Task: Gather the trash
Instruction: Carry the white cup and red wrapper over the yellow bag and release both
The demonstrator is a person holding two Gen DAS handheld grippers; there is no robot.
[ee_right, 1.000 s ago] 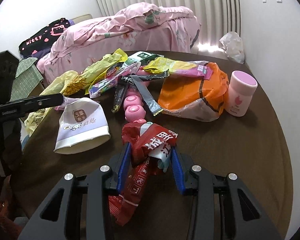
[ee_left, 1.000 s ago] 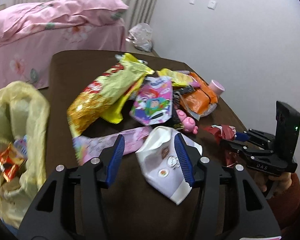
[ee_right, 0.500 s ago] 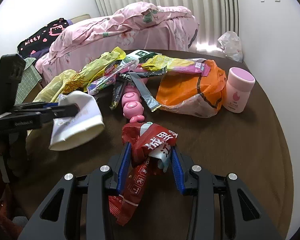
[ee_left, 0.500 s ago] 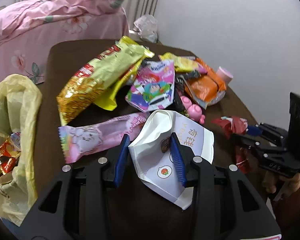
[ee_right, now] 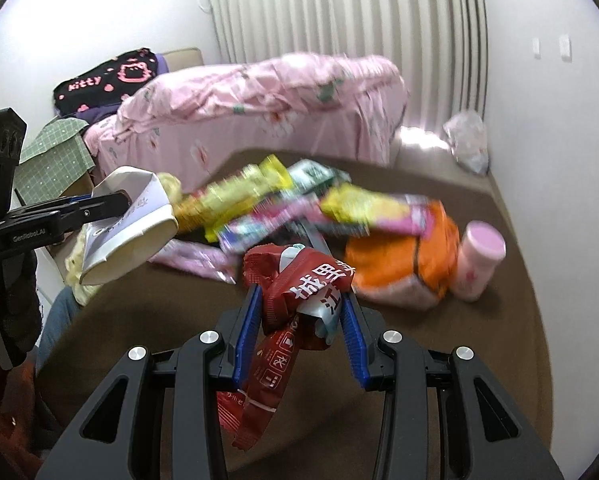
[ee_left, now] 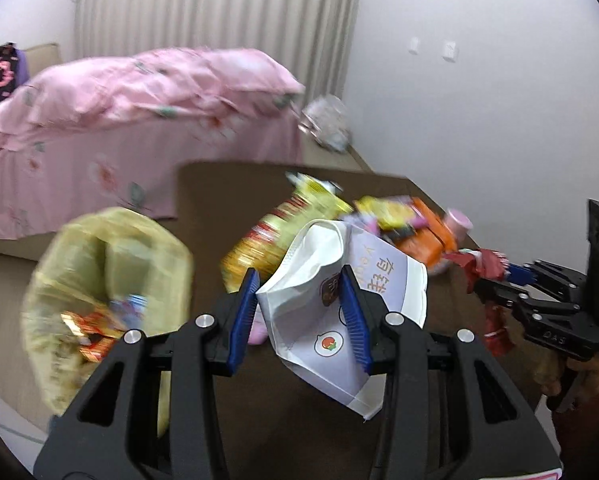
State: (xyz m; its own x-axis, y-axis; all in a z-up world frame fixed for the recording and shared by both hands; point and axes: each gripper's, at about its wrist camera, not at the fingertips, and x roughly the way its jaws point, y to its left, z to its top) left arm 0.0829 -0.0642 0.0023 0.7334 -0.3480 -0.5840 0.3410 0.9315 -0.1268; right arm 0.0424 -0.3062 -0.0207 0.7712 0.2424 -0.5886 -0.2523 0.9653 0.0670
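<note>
Left wrist view is showing the left gripper (ee_left: pixel 299 312) pinching a crumpled white paper bag with small printed stickers (ee_left: pixel 339 308) between its blue ribbed pads; the jaws have just been closing on it, and the bag is now hanging clear of the brown table (ee_left: pixel 227 184), its lower corner drooping below the fingers. To the left of that gripper, a yellow translucent plastic trash bag (ee_left: pixel 111 264) is gaping open beside the table edge, with a red and gold wrapper (ee_left: pixel 93 334) lying inside it. Beyond the white bag, a heap of snack packets is lying on the table: a long yellow and gold foil packet (ee_left: pixel 275 236), an orange plastic package (ee_left: pixel 427 240) and a small pink lidded jar (ee_left: pixel 457 220) at the far right.

Right wrist view is showing the right gripper (ee_right: pixel 299 328) clamping a crumpled red snack wrapper with white Chinese lettering (ee_right: pixel 299 300), its tail dangling down between the black finger arms, lifted off the tabletop. The same wrapper is appearing at the right edge of the left wrist view, held in front of a person's hand (ee_left: pixel 579 372). A pink floral quilt (ee_right: pixel 259 96) is covering a bed behind the table, and the picture is blurred across the packet heap.
</note>
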